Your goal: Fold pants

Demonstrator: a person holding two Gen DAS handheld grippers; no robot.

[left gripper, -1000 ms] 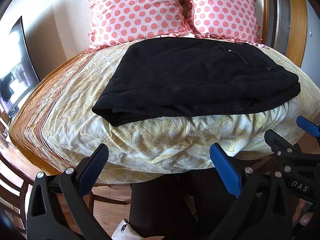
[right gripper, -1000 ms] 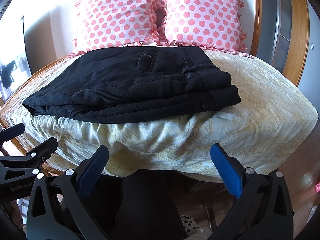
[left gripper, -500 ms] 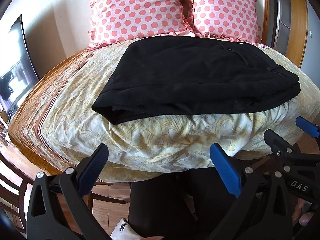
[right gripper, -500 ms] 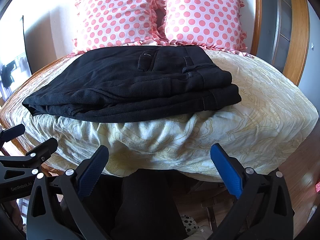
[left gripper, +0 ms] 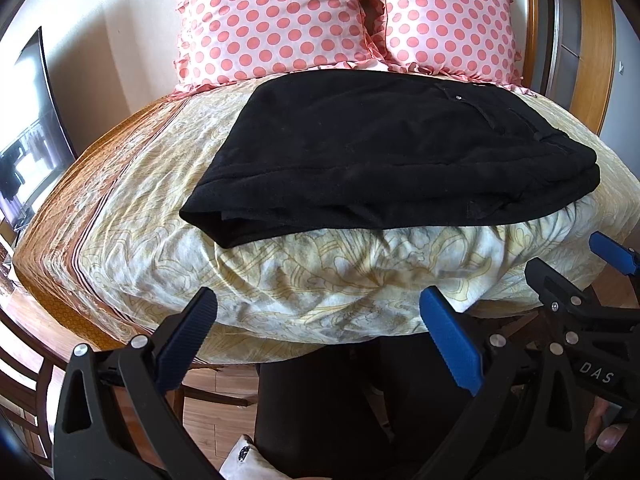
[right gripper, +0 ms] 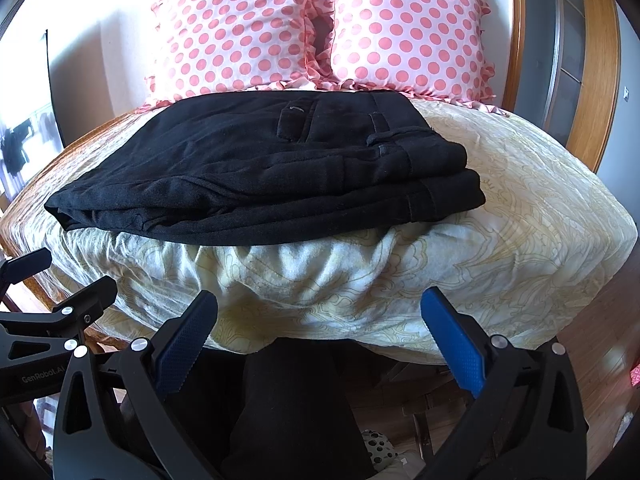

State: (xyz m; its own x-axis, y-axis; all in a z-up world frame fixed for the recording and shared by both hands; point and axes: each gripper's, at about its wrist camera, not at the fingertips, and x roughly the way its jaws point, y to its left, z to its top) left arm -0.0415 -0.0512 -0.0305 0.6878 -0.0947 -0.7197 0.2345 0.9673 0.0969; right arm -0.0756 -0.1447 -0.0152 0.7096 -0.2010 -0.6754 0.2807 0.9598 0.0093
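Note:
The black pants (left gripper: 384,152) lie folded in a flat stack on the yellow patterned bedspread (left gripper: 320,276). They also show in the right wrist view (right gripper: 280,172), waistband and belt loops to the right. My left gripper (left gripper: 320,332) is open and empty, held off the near edge of the bed, below the pants. My right gripper (right gripper: 320,332) is open and empty too, also off the bed's near edge. The right gripper shows at the right of the left wrist view (left gripper: 592,276). The left gripper shows at the left of the right wrist view (right gripper: 52,276).
Two pink polka-dot pillows (left gripper: 276,20) (right gripper: 408,28) stand against the headboard behind the pants. A dark screen (left gripper: 32,128) stands at the left. A wooden door frame (right gripper: 596,80) is at the right. The person's dark-clad legs (right gripper: 296,408) and wooden floor lie below.
The left wrist view has shifted slightly, so the bed and pants sit a touch higher. The pants have not moved. Both grippers stay open.

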